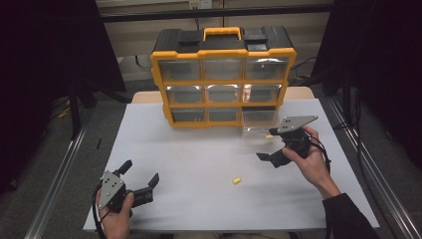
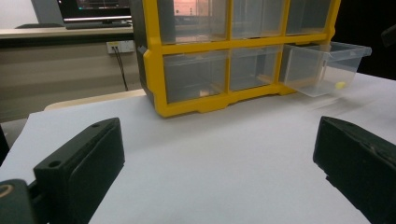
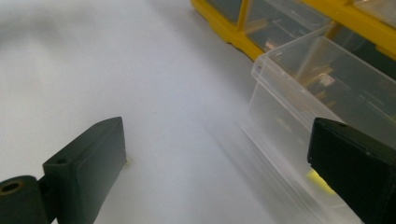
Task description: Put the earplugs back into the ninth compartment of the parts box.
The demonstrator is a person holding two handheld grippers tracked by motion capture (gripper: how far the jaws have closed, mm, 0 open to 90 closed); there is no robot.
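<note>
Your right gripper (image 1: 272,153) hovers, jaws spread, beside the pulled-out clear drawer (image 1: 258,130) at frame centre-right; your left gripper (image 1: 141,180), lower left, gapes empty.

Both grippers, the left gripper (image 1: 141,179) and the right gripper (image 1: 269,155), have blocky black jaws, grey triangular top plates with screws, and trailing black cables; the sleeve (image 1: 348,216) at lower right looks dark, perhaps black.
</note>
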